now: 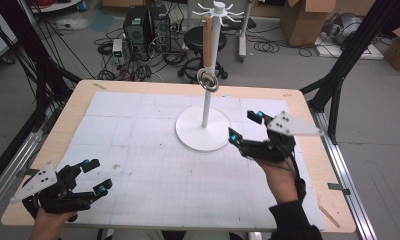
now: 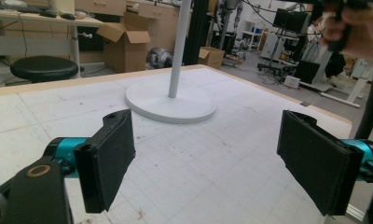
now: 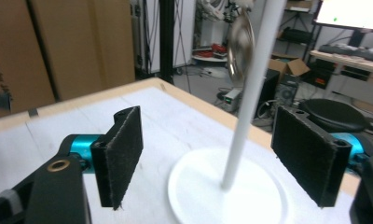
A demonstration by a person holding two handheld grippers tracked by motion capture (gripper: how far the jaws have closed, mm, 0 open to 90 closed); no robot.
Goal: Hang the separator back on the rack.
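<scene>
Beside the stand's base (image 1: 203,131), right gripper (image 1: 245,127) gapes.

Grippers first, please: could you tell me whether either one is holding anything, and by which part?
Nothing is held. The left gripper and the right gripper both stand open and empty; the utensil hangs from the white stand, untouched.

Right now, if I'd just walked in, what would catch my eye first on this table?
Probably the tall white stand on its round base at the table's middle, with a wooden-handled utensil hanging from its top hooks. Then the two black hand-held grippers: the right gripper beside the base, jaws open and empty, and the left gripper at the near left corner, also open.
</scene>
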